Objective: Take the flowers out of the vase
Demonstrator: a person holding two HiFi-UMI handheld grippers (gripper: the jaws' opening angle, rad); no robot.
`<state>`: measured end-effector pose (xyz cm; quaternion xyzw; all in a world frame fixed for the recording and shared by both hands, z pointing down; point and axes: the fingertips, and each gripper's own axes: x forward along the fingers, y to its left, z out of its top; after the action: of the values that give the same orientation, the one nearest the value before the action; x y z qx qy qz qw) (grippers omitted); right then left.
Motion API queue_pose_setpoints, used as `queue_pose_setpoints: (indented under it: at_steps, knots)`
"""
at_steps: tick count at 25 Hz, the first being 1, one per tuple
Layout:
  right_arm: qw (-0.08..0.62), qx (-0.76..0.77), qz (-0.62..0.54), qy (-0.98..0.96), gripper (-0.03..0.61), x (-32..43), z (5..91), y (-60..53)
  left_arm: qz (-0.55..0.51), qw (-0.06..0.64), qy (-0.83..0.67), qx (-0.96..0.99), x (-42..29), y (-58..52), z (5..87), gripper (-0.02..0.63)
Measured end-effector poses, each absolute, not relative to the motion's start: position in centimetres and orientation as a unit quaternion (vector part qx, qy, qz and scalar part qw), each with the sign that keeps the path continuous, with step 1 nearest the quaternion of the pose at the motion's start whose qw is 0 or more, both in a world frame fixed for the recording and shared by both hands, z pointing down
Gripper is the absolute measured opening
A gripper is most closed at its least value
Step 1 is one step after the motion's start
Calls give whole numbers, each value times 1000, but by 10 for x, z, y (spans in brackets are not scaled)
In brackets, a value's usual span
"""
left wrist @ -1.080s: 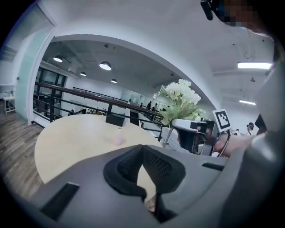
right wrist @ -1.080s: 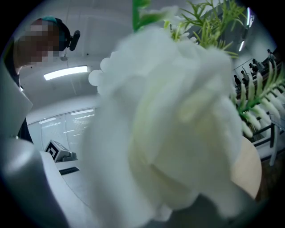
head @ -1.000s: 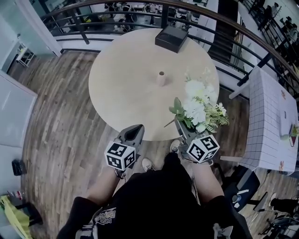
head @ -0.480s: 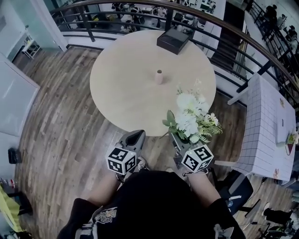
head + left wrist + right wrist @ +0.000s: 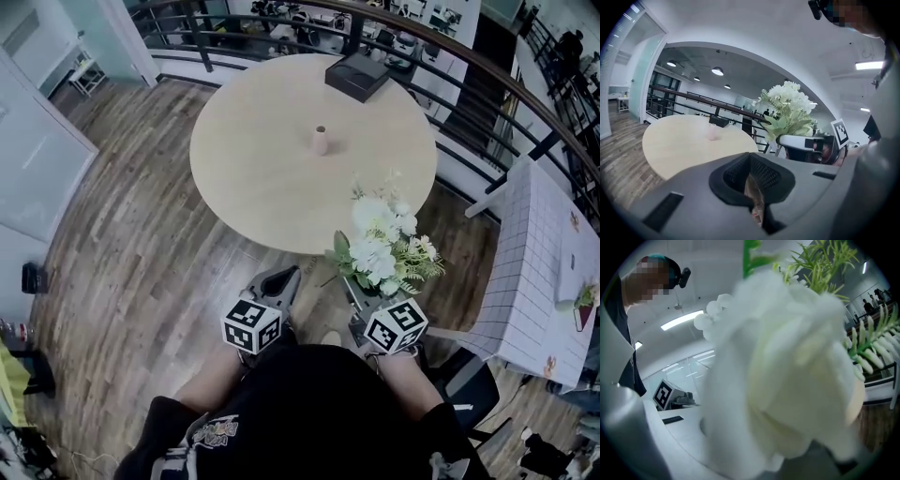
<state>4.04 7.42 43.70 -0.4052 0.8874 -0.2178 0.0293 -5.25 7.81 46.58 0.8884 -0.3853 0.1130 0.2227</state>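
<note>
Basically done: right gripper (image 5: 356, 292) is gripping the flowers (image 5: 384, 248) lower right, well clear of the vase (image 5: 321, 141); left gripper (image 5: 284, 276) is hanging closed, empty.

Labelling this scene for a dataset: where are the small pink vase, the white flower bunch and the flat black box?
small pink vase (image 5: 321, 142): head view, its body.
white flower bunch with green leaves (image 5: 373, 255): head view, a large bloom.
flat black box (image 5: 357, 75): head view, its top face.
</note>
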Motion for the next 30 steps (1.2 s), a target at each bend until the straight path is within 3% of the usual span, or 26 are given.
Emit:
queue_pose_setpoints:
  at_steps: [30]
  knots:
    - [22, -364, -210, 907, 72, 81, 437, 123, 113, 213, -405, 882, 1, 140, 462, 6]
